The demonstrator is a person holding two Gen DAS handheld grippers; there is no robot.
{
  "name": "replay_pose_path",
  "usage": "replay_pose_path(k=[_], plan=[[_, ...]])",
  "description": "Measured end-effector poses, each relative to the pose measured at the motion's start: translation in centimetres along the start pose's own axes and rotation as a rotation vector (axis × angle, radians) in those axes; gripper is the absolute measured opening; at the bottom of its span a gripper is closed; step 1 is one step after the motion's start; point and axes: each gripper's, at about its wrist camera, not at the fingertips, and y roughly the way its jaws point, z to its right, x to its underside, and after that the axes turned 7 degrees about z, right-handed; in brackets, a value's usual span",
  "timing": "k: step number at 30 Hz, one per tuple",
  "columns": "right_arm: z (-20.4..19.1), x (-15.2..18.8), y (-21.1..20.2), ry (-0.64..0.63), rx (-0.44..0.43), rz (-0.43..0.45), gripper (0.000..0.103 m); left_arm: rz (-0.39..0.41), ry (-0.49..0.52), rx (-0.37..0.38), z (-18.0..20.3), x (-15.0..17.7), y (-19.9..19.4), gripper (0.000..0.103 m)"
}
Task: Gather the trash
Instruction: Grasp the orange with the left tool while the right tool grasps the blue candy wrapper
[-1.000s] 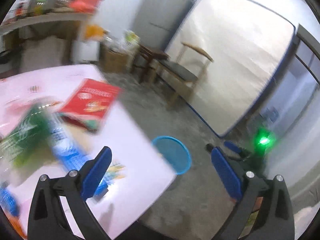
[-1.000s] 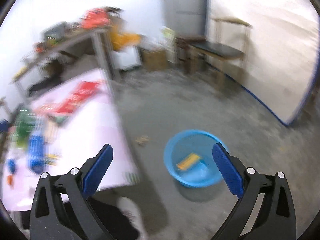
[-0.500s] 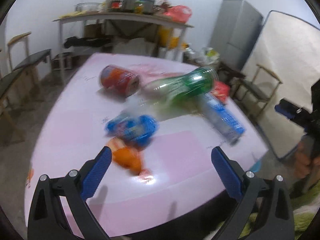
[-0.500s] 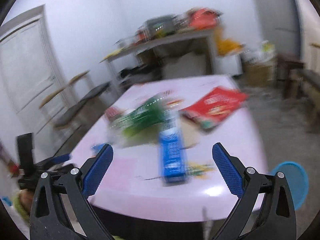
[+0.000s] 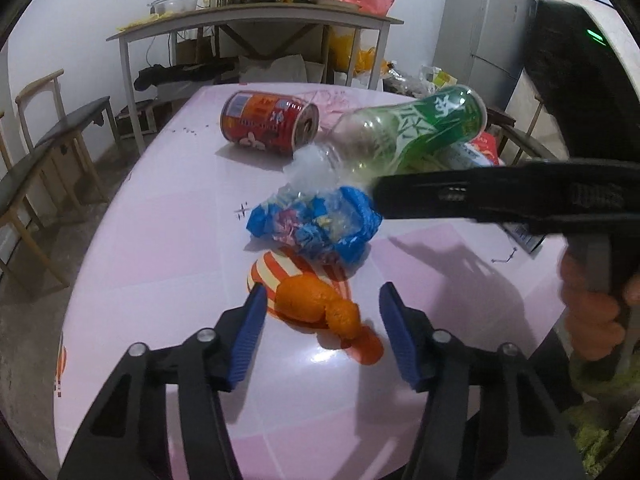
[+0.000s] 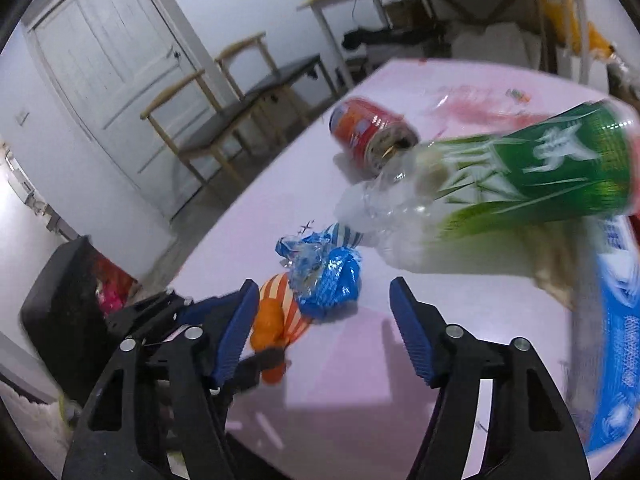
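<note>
Two grippers converged on one cluster: left gripper [image 5: 322, 326], fingers half-closing, straddled the orange wrapper [image 5: 316, 304]; right gripper [image 6: 320, 320], narrowing, neared the blue wrapper [image 6: 328, 276]. Collision looked likely.

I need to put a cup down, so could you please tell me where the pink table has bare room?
The pink table is bare along its left side, left of the red tin can and crumpled blue wrapper, and along the near edge under the left tool. The middle and right, around the green-labelled plastic bottle, are crowded.
</note>
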Motion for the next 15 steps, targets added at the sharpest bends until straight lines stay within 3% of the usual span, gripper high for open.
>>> replay_pose_path(k=[9,15], plan=[[-0.5,-0.2,2.5,0.013,-0.023,-0.078,0.043,-0.007,-0.025,0.017,-0.4,0.3,0.6,0.038],[-0.8,0.3,1.9,0.019,-0.011,-0.081,0.031,-0.012,-0.032,0.002,-0.7,0.3,0.6,0.026]])
